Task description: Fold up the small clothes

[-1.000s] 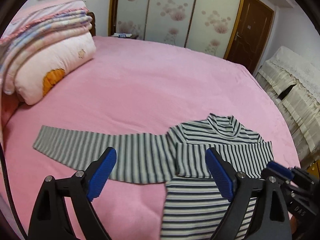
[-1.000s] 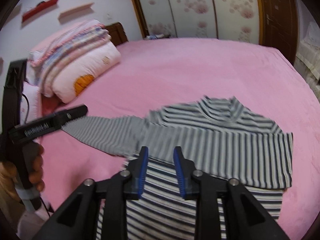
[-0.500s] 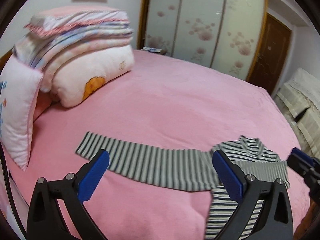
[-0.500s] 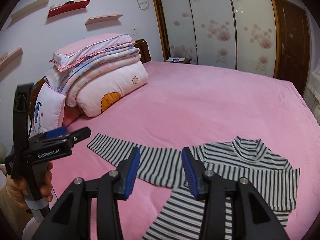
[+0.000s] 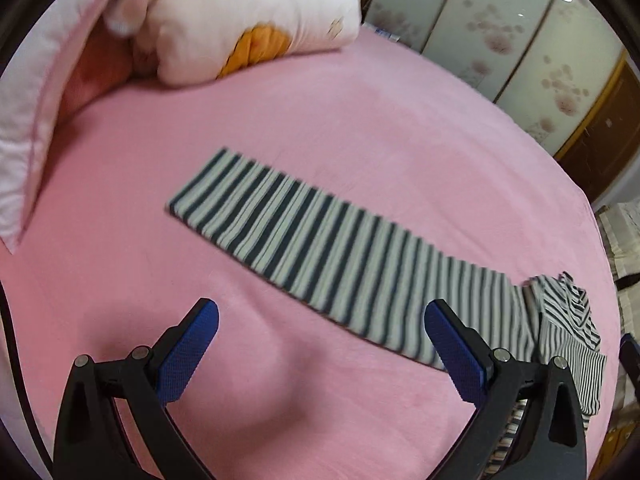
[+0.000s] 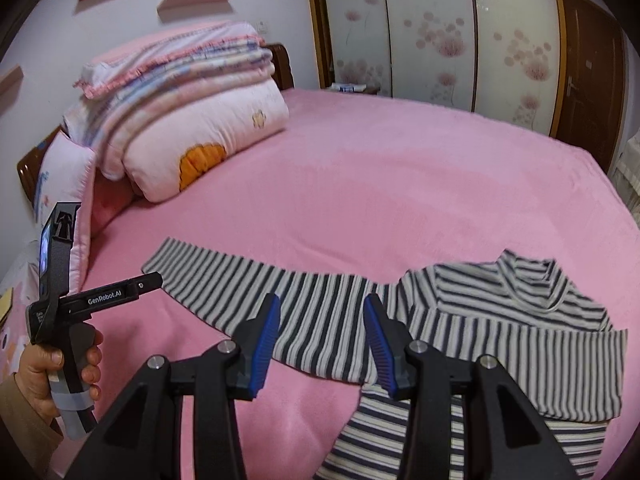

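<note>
Striped shirt (image 6: pixel 500 320) lies flat on the bed (image 6: pixel 400 168); its outstretched sleeve (image 5: pixel 320 248) awaits folding, so left gripper (image 5: pixel 320 344) hovers beside it, jaws wide; right gripper (image 6: pixel 320 332) jaws part-open, empty.

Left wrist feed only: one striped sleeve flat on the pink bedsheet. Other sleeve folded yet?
Observer: Yes. On the dark-and-white striped turtleneck shirt, the other sleeve already lies folded across the chest.
Operator: Is the right hand-held gripper holding anything?
Observer: No. It is open and empty, pointing at the outstretched sleeve near its shoulder end.
Operator: Where's the left hand-held gripper relative to the cuff?
Observer: Its tip sits just beside the cuff's near corner; contact is unclear.
</note>
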